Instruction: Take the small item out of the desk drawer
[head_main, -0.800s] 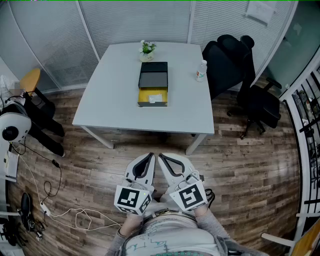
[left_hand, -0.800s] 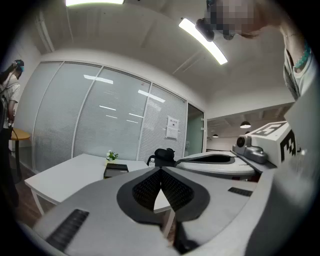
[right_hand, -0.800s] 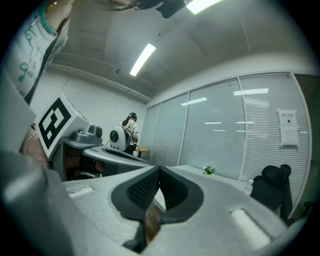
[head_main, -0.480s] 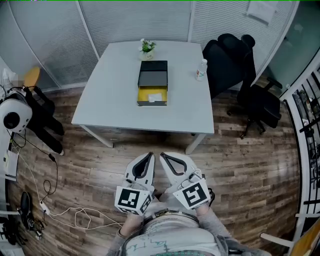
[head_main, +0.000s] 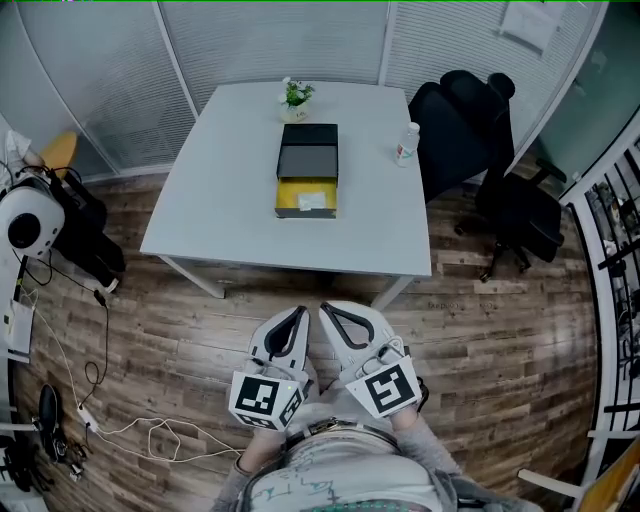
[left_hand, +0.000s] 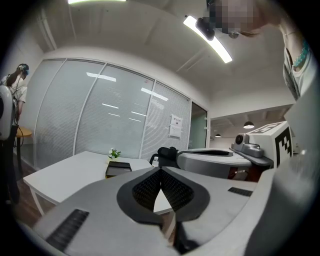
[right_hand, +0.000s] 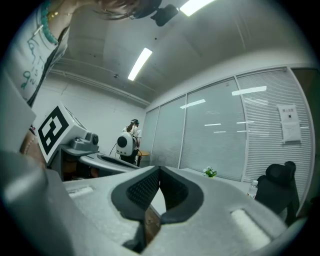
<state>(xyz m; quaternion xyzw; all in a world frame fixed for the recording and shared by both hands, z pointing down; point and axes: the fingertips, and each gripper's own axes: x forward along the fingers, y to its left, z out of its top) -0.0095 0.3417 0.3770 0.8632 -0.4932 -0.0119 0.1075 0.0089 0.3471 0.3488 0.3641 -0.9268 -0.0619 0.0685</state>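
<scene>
The small item (head_main: 312, 201) is pale and flat, lying in the open yellow drawer (head_main: 288, 192) of the dark box (head_main: 307, 150) on the white table (head_main: 220, 190). The left gripper (head_main: 299, 312) and right gripper (head_main: 326, 312) are both squeezed tight and empty, far from the table.

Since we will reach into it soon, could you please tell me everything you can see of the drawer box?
The drawer box is a small, dark, rectangular unit with a greyish top, sitting flat near the middle of the white table. Its yellow drawer is pulled out toward the person, with a pale small item lying inside. A plant stands just behind the box; whether they touch is unclear.
</scene>
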